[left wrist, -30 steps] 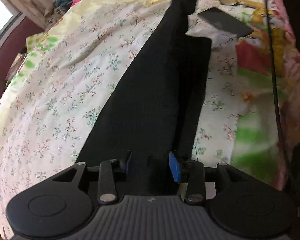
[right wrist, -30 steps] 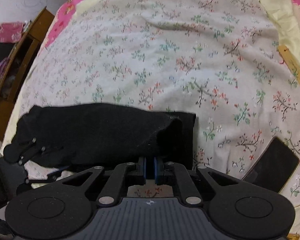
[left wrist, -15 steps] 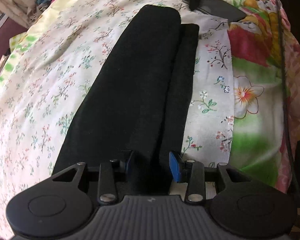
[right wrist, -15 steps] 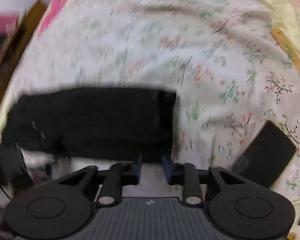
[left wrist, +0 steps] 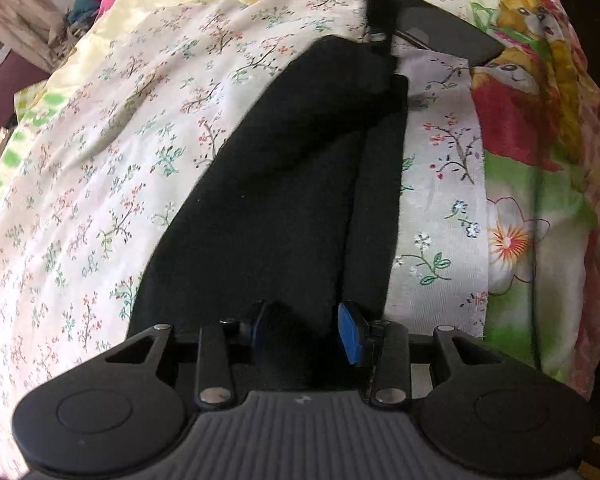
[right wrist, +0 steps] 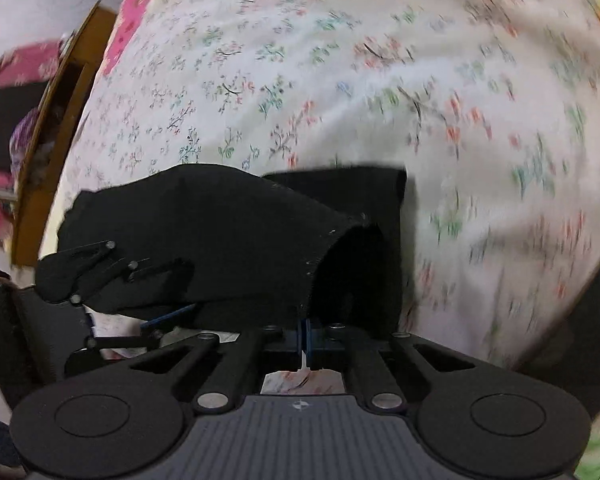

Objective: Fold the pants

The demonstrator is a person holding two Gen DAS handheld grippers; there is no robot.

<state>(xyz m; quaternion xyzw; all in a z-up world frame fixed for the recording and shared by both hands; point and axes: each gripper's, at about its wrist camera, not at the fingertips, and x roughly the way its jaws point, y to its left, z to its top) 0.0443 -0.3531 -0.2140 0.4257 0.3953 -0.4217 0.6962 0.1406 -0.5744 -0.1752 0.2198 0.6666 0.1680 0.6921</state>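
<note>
The pants (left wrist: 284, 200) stretch lengthwise from the spread left gripper (left wrist: 304, 328) to the right gripper (right wrist: 304, 330), pinching their far end.

Matt black cloth pants (left wrist: 284, 200); soft printed cotton-looking bedsheet (left wrist: 112, 168); apparently glossy phone (left wrist: 448, 36).

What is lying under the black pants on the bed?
Under the black pants lies the floral bedsheet, showing on both sides of them. Near the far end, a dark flat phone-like thing lies beside them. Whatever sits directly beneath the cloth is covered and cannot be seen.
</note>
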